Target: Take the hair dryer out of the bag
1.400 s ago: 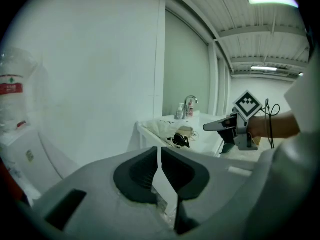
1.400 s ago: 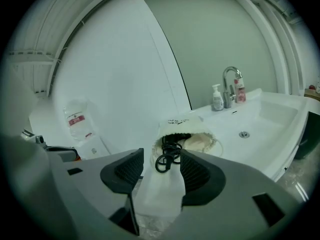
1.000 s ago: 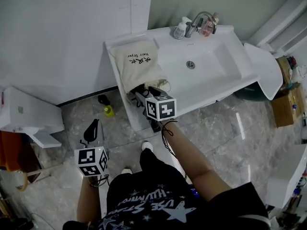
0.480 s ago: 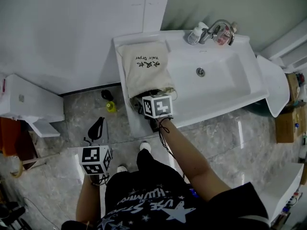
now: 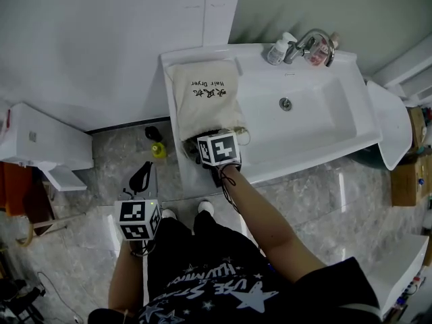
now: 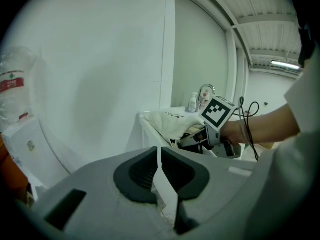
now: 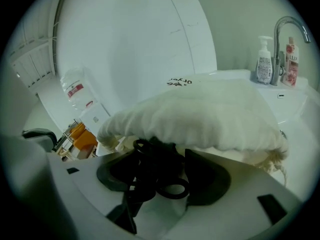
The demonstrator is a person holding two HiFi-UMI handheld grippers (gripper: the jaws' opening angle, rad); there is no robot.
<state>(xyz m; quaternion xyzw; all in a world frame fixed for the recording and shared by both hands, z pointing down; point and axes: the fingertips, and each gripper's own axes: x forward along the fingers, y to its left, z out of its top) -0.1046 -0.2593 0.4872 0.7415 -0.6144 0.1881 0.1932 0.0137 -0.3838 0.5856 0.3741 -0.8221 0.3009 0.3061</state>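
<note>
A cream drawstring bag point(image 5: 206, 100) with dark print lies on the left end of the white washbasin top point(image 5: 270, 160), its mouth toward me. The black hair dryer point(image 7: 152, 166) and its looped cord poke out of that mouth. My right gripper point(image 5: 210, 140) is at the mouth. In the right gripper view, the right gripper point(image 7: 162, 173) stands open, its jaws wide either side of the black dryer end and cord. My left gripper point(image 5: 138, 175) hangs low over the floor, left of the basin. Its jaws point(image 6: 160, 166) are shut with nothing between them.
The sink bowl point(image 5: 304, 106) lies right of the bag, with a tap point(image 5: 307, 42), a white pump bottle point(image 5: 277, 49) and a pink bottle point(image 5: 318, 52) behind it. A yellow-green bottle point(image 5: 157, 150) stands on the marble floor by the wall. A white fixture point(image 5: 40, 154) sits at far left.
My right gripper has sunk in over the bag's mouth, so its marker cube now covers the black dryer end. The left gripper has drifted a little toward the basin.
</note>
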